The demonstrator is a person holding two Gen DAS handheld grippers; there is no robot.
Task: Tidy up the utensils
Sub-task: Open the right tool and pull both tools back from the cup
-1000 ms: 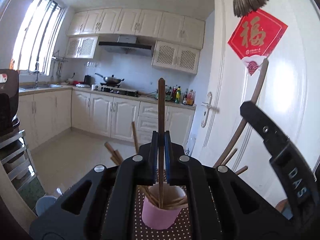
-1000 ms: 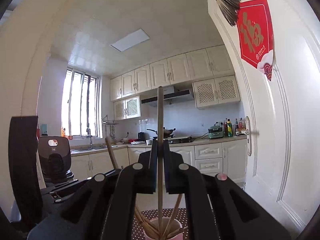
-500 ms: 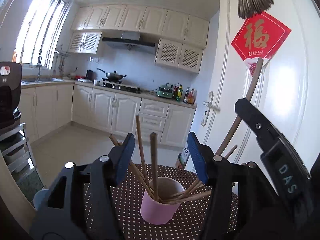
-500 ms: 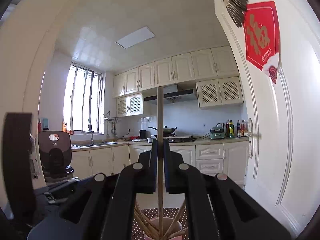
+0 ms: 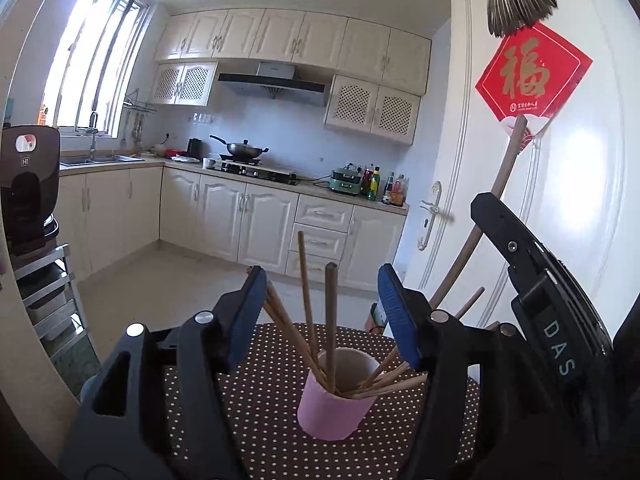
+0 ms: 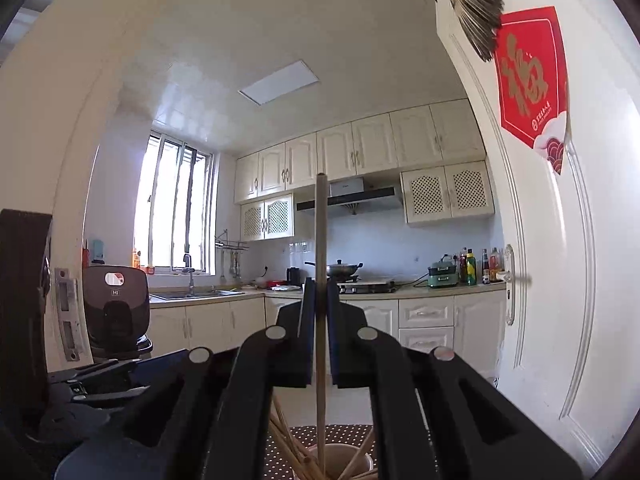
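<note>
Most of the long, thin brown chopsticks [image 5: 316, 320] are already standing in the pink cup [image 5: 336, 396] on the dotted table [image 5: 240, 400], the left gripper [image 5: 322, 316] is hanging wide apart and empty over it, and the right gripper [image 6: 320, 332] is pinching one last stick [image 6: 320, 240] upright above the cup.

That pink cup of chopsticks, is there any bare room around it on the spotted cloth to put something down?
The brown polka-dot tablecloth is bare left of the pink cup and in a strip behind it. The cup's mouth is crowded with wooden chopsticks fanning left and right. The left tongs stand open above it; the right tongs grip one upright chopstick.
</note>
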